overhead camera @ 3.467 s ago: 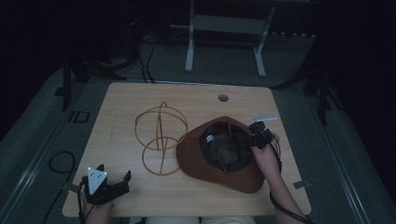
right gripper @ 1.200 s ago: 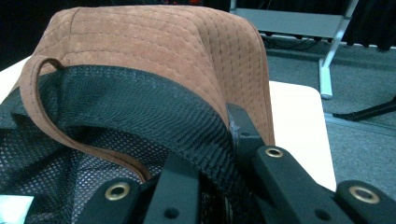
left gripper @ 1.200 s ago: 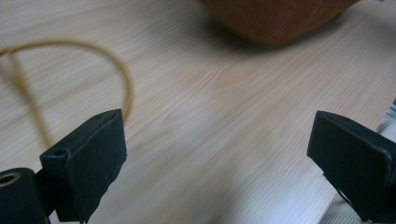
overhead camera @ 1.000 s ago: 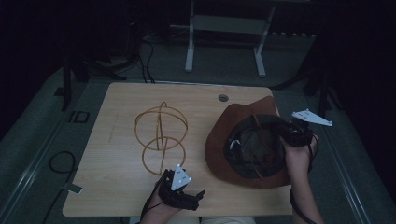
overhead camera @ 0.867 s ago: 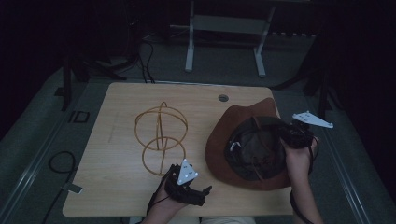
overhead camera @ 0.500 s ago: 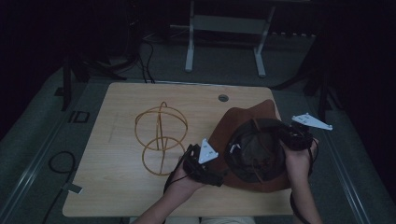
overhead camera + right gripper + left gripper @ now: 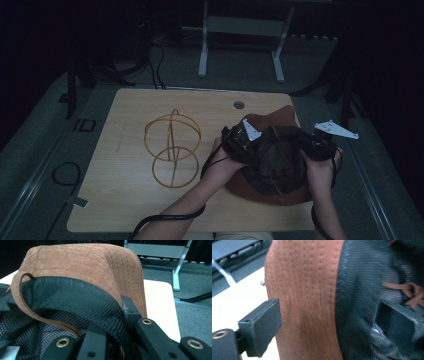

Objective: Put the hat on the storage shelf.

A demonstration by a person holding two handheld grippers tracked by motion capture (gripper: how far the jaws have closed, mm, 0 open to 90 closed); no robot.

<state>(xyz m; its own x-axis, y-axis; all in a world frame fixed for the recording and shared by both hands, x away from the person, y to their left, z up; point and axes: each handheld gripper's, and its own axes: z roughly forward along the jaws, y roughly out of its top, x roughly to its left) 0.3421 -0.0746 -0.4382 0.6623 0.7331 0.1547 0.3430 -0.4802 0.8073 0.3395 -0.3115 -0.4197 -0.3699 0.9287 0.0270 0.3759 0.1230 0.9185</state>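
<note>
Left tool is now at the hat's left edge, over the right part of the tabletop. A second ago it sat low near the front edge, well clear of the hat; 3.5 s ago it was at the front-left corner. So it has travelled right and up across the tabletop.

Left gripper view: jaws stand wide apart and straddle the hat. One jaw is outside on the brown suede brim, the other inside against the dark mesh lining. The pads do not look pressed onto the fabric, so the tool is open around the brim, not clamped.

Right tool is at the hat's right side, same spot as a second ago. Right gripper view: jaws closed down on the rim, with the mesh lining and suede edge pinched between them. It has hold of the hat.

Hat: brown, upside-down, opening facing up, tilted with its far edge raised, right half of the tabletop. 3.5 s ago it lay flatter and further left, just beside the wire stand; now there is a clear gap.

Wire stand (gold hoops): left of centre, unmoved. Round grommet near the far edge, unchanged.
</note>
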